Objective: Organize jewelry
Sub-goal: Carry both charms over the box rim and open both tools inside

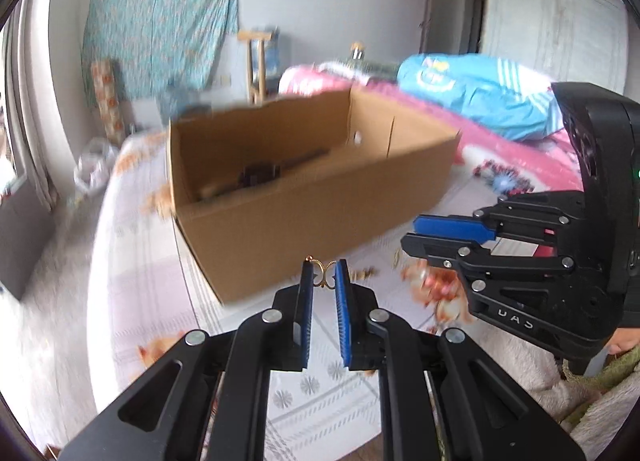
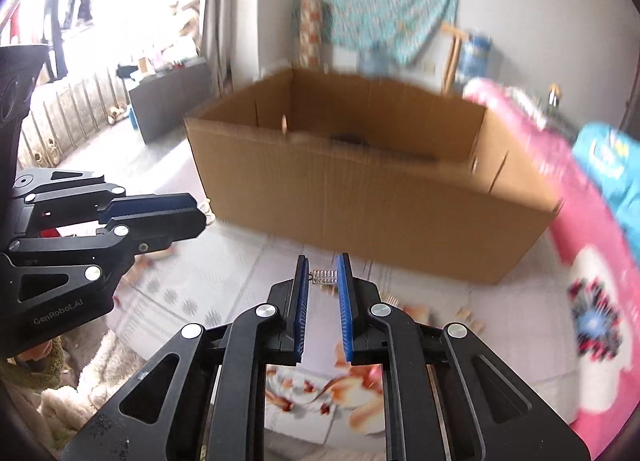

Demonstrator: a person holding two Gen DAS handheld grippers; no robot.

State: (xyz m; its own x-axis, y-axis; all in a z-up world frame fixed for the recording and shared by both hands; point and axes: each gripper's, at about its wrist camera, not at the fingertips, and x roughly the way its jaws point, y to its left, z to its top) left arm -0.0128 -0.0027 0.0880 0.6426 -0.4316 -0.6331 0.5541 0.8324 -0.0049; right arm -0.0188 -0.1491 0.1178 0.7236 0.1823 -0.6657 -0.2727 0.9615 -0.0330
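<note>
My left gripper [image 1: 325, 275] is shut on a small gold ornate jewelry piece [image 1: 323, 272], held above the bed in front of an open cardboard box [image 1: 304, 197]. My right gripper [image 2: 324, 275] is shut on a small silver rhinestone jewelry piece [image 2: 325, 277], also held in front of the cardboard box [image 2: 372, 201]. The right gripper shows at the right in the left wrist view [image 1: 440, 233], and the left gripper shows at the left in the right wrist view [image 2: 160, 213]. A dark object [image 1: 260, 175] lies inside the box.
The box stands on a bed with a pale floral sheet [image 1: 140, 261]. A pink blanket [image 2: 592, 261] and a blue garment [image 1: 480, 97] lie to the right. A few small pieces [image 2: 466, 315] lie on the sheet. A teal cloth [image 1: 160, 37] hangs on the far wall.
</note>
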